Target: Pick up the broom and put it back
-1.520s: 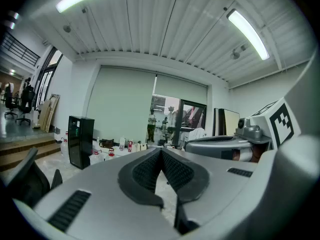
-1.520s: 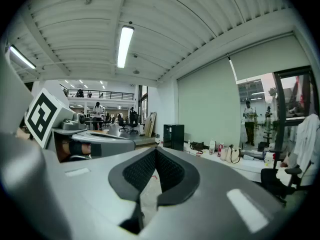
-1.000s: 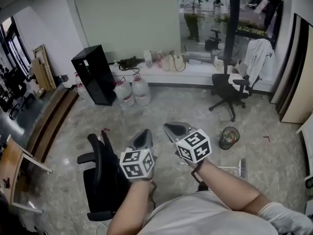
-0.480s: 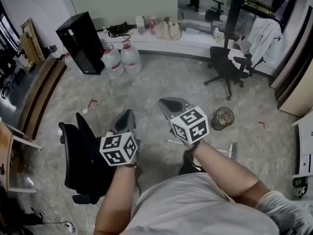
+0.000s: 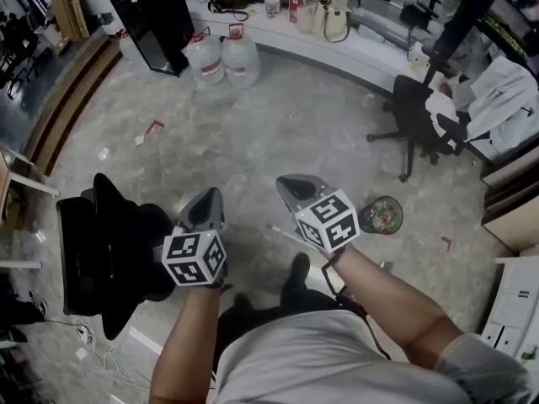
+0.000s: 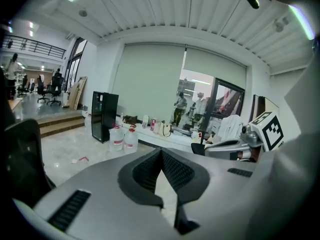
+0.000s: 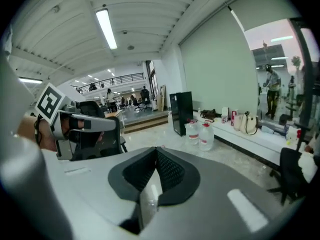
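The broom lies on the marble floor to my right, mostly hidden by my right arm. Its thin pale handle (image 5: 284,233) shows just left of the right gripper's marker cube, and a bit of its head (image 5: 385,266) peeks out past the forearm. My right gripper (image 5: 289,187) hovers above the handle, shut and empty. My left gripper (image 5: 207,201) is held beside it, also shut with nothing in it. In both gripper views the jaws meet at their tips and point out across the room, and no broom shows there.
A black office chair (image 5: 105,251) stands close on my left. A round waste bin (image 5: 381,215) sits right of the right gripper. Farther off are a second office chair (image 5: 421,112), two water bottles (image 5: 223,57), a black cabinet (image 5: 158,8) and a red scrap (image 5: 152,128).
Both grippers have come down and forward together, still shut. The view has tipped lower; the broom has slid behind my right arm and the bin is nearer the right gripper.
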Demonstrator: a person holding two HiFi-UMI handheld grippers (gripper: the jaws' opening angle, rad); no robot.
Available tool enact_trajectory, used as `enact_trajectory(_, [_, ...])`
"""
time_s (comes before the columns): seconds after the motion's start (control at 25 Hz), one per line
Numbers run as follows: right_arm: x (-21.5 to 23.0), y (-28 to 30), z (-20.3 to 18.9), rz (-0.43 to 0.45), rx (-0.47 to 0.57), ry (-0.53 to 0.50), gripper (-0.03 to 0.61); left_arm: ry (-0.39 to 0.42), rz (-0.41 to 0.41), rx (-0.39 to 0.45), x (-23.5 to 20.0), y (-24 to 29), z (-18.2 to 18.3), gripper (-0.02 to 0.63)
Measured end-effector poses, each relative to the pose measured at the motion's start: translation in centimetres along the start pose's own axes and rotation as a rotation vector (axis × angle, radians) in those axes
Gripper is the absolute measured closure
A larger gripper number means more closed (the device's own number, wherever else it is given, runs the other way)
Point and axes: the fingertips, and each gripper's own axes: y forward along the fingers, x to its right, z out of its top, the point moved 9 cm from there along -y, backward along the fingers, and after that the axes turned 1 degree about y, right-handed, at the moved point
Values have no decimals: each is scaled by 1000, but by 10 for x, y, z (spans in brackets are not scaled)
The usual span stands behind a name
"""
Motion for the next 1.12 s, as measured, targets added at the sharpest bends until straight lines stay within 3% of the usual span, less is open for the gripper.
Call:
enact_trajectory(0.12, [18,37,-50,43,-86,4,572,-25,33,-71,-20,29,-43,609])
enact_trajectory(0.32, [45,100,-174,53,-272,41,554,-105,52,-191,-55,84,-153,609])
enact_trajectory(0.56, [71,183,-357,65,-502,9,540,-168,10,-341,-93,148,-330,609])
enact_trajectory(0.72, [83,247,-466,106,-601,-14,512,-230,12,-411,-118,179,-448,609])
enact_trajectory(0.84, [92,294,-548,143,-680,-40,479,-237,13,-459,-129,205,-525,609])
enact_trajectory(1.0, [106,344,-653,109,-765,-12,453,-284,35,-528,-152,231,-624,609])
enact_trajectory(1.12, [107,383,-724,144,-827,-75,440,-298,11,-561,-176,250,-693,609])
